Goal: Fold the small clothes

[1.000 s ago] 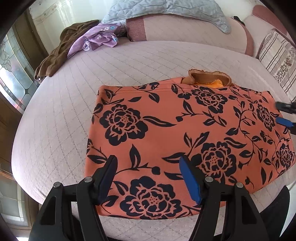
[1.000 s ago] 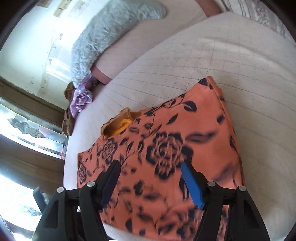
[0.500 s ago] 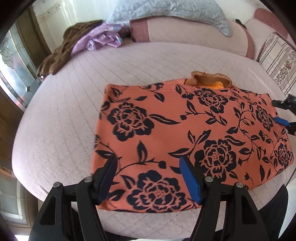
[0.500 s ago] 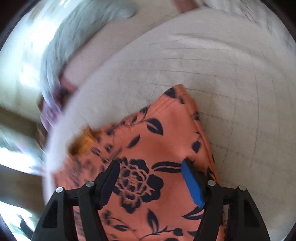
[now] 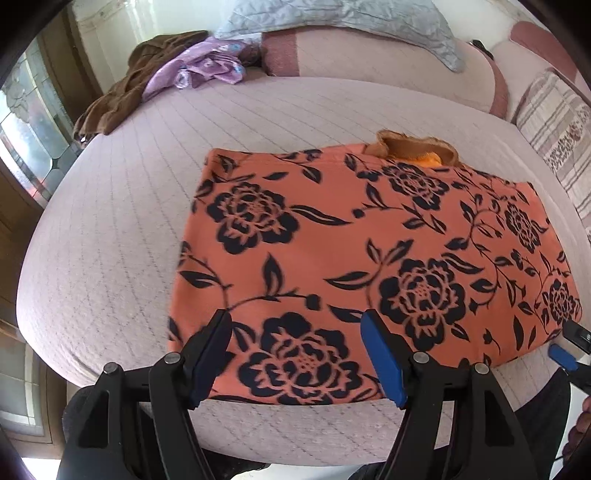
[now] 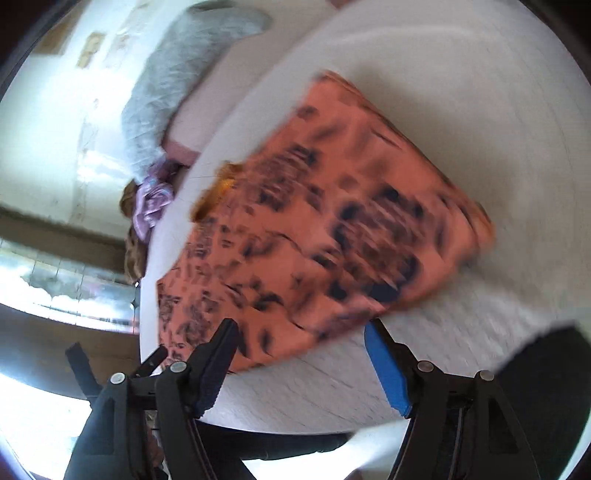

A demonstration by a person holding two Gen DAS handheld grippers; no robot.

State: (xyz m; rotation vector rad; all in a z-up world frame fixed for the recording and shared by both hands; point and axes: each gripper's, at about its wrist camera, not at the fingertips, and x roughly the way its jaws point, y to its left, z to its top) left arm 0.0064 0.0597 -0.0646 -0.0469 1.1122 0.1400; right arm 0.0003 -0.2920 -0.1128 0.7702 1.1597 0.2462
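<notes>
An orange garment with a black flower print [image 5: 354,251] lies flat on the pale quilted bed [image 5: 110,236], a brown and yellow collar part [image 5: 417,147] sticking out at its far edge. My left gripper [image 5: 295,350] is open and empty over the garment's near left part. My right gripper [image 6: 301,362] is open and empty, back from the garment's near edge; that view is blurred, and the garment [image 6: 325,229] fills its middle. The right gripper's tips also show at the right edge of the left wrist view [image 5: 569,343].
A brown garment [image 5: 122,96] and a purple one [image 5: 199,68] lie heaped at the bed's far left. A grey quilted pillow [image 5: 332,18] and a striped cushion [image 5: 557,129] rest against the pink headboard. A window is at the left. The bed edge is just below the grippers.
Both grippers have drawn back toward the near edge of the bed. The right gripper swung from above the garment's right end to its near corner. The garment lies as before.
</notes>
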